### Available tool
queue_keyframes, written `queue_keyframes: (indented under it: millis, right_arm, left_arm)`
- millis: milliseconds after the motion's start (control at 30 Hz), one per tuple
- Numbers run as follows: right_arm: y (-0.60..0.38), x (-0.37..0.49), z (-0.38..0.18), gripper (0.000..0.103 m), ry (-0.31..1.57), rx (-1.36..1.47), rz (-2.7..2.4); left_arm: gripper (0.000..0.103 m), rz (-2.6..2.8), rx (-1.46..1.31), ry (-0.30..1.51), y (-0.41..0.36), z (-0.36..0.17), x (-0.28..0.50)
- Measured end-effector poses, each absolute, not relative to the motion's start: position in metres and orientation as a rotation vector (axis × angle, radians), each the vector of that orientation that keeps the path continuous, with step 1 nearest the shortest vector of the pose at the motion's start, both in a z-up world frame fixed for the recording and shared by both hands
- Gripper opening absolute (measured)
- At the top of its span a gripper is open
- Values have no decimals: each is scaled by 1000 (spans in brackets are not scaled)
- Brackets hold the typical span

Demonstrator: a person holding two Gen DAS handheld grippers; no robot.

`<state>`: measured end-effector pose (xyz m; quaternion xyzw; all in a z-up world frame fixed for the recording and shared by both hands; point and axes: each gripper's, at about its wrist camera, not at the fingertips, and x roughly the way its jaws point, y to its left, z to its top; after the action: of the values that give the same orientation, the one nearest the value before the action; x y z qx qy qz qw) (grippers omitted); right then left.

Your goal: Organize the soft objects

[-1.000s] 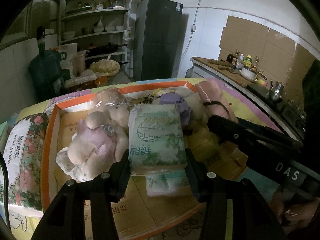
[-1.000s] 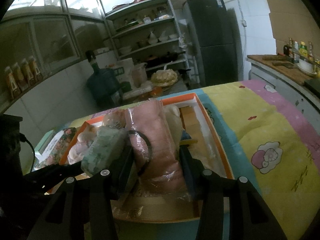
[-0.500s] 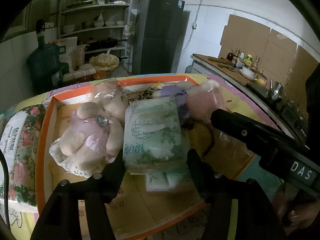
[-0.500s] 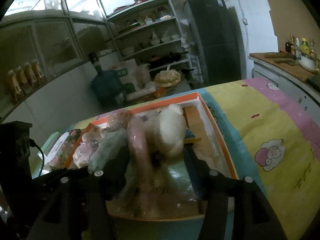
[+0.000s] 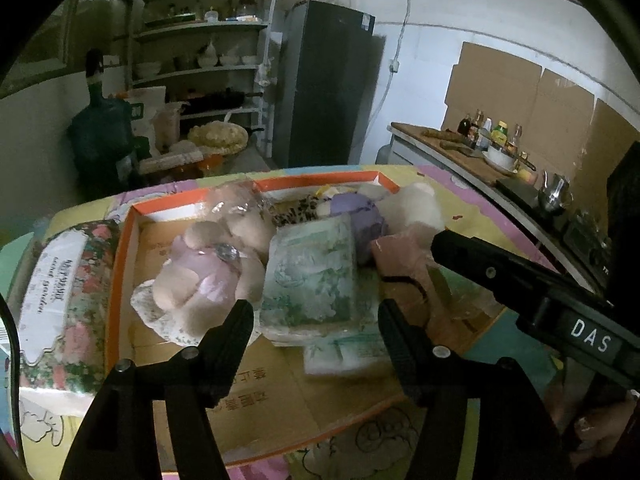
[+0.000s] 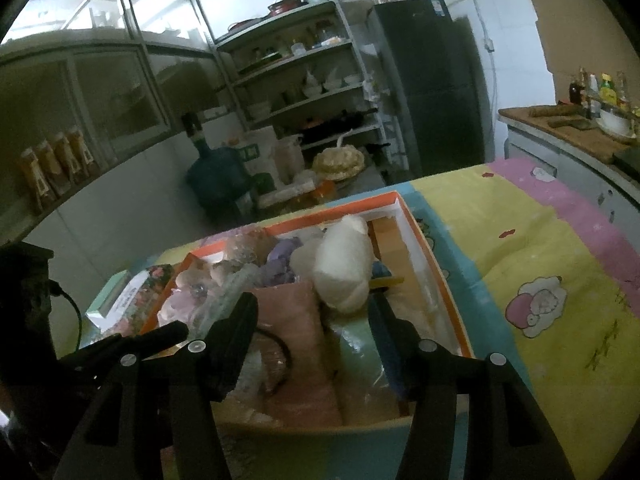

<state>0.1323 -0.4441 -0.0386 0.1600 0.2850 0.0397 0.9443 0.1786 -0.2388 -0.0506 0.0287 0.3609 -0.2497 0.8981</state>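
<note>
An orange-rimmed cardboard box (image 5: 124, 264) on the bed holds soft things. In the left wrist view a green tissue pack (image 5: 310, 280) lies in it beside a bagged plush bear (image 5: 208, 272), a purple plush (image 5: 360, 216) and a pink folded towel in plastic (image 5: 404, 264). My left gripper (image 5: 316, 328) is open just in front of the tissue pack, not holding it. In the right wrist view my right gripper (image 6: 312, 320) is open over the pink towel (image 6: 296, 344), with a white plush (image 6: 344, 268) behind it in the box (image 6: 444, 280).
A floral tissue pack (image 5: 56, 300) lies left of the box. The yellow and pink blanket (image 6: 540, 264) stretches right of it. Shelves (image 6: 296, 80), a dark fridge (image 6: 436, 80), a water jug (image 6: 216, 176) and a kitchen counter (image 5: 460, 152) stand beyond.
Both grippers opened: the left let go of the green tissue pack, the right let go of the pink towel, which now lies in the box. Both pulled back slightly.
</note>
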Motion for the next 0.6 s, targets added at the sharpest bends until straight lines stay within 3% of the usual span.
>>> queue_keyframes:
  millis: [300, 600]
  right_arm:
    - [-434, 121, -26, 60, 561, 310, 80]
    - [-417, 107, -13, 71, 532, 277, 59]
  left_arm:
    - [65, -498, 50, 698, -226, -35, 166]
    - [64, -427, 50, 642, -204, -21, 147]
